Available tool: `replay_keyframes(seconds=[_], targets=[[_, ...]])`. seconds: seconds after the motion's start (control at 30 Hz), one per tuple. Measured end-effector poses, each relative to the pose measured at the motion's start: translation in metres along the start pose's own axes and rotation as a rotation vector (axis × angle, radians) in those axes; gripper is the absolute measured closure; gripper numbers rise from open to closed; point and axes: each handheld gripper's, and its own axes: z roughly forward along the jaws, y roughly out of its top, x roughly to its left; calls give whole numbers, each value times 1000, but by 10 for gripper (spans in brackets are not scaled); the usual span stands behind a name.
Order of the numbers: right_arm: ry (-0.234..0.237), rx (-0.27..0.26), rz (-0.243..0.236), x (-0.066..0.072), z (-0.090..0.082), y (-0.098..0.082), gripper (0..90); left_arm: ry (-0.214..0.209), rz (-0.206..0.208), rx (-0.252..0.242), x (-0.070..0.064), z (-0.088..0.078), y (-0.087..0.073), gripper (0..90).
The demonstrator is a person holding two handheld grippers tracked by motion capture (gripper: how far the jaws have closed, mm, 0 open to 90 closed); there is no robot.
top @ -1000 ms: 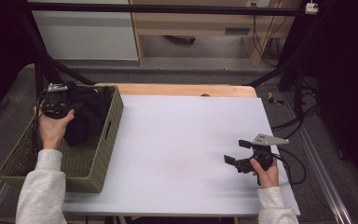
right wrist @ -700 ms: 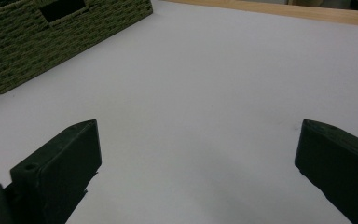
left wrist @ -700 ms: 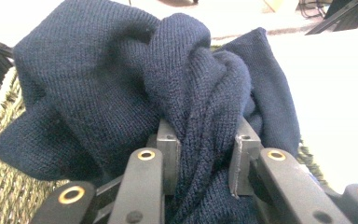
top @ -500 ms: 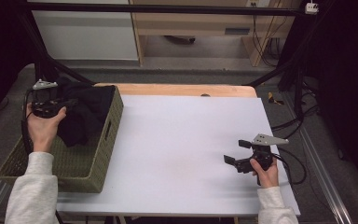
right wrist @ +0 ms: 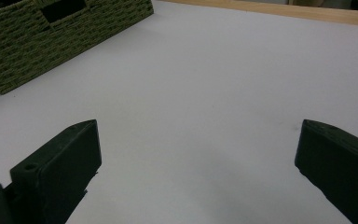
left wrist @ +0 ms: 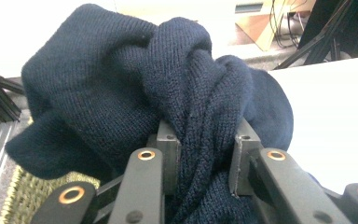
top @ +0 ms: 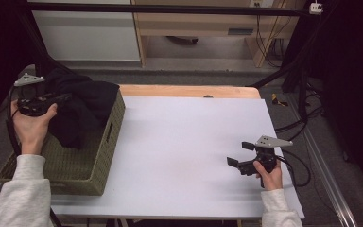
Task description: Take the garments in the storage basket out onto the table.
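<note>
Left tool (top: 40, 101): its two black jaws pinch a thick fold of the dark blue knit sweater (left wrist: 168, 102). The wool bunches up between the pads, so the grip looks firm.

Left tool, what changed: a second ago it was low, down in the basket. Now it is higher and nearer the basket's far left corner. The sweater has come up with it.

Sweater now: the high view shows the sweater (top: 82, 111) as a dark heap. Part of it hangs over the far rim of the woven green basket (top: 82, 177). The rest droops down inside. It is not free of the basket yet.

Right tool (top: 246, 158): its jaws stand wide apart with nothing between them. It sits low over the white tabletop (top: 184, 151), near the right front corner, well apart from the basket. It has not moved since a second ago.

Right tool's own view: the two black jaws frame bare white tabletop (right wrist: 205, 93). The basket (right wrist: 51, 32) is far off at the top left.

What it means: the job looks like lifting the sweater out of the basket, and the lift is under way. I think the sweater needs to go higher before its low end clears the rim.

What could go wrong: the hanging part may drag on the basket wall and tug the basket along.
</note>
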Motion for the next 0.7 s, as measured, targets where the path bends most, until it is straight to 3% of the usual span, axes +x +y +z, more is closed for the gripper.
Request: replay_keyframes(seconds=[0.7], targets=[[1, 2, 1, 0, 0, 0, 8, -59, 27, -90, -12, -45, 33, 711]])
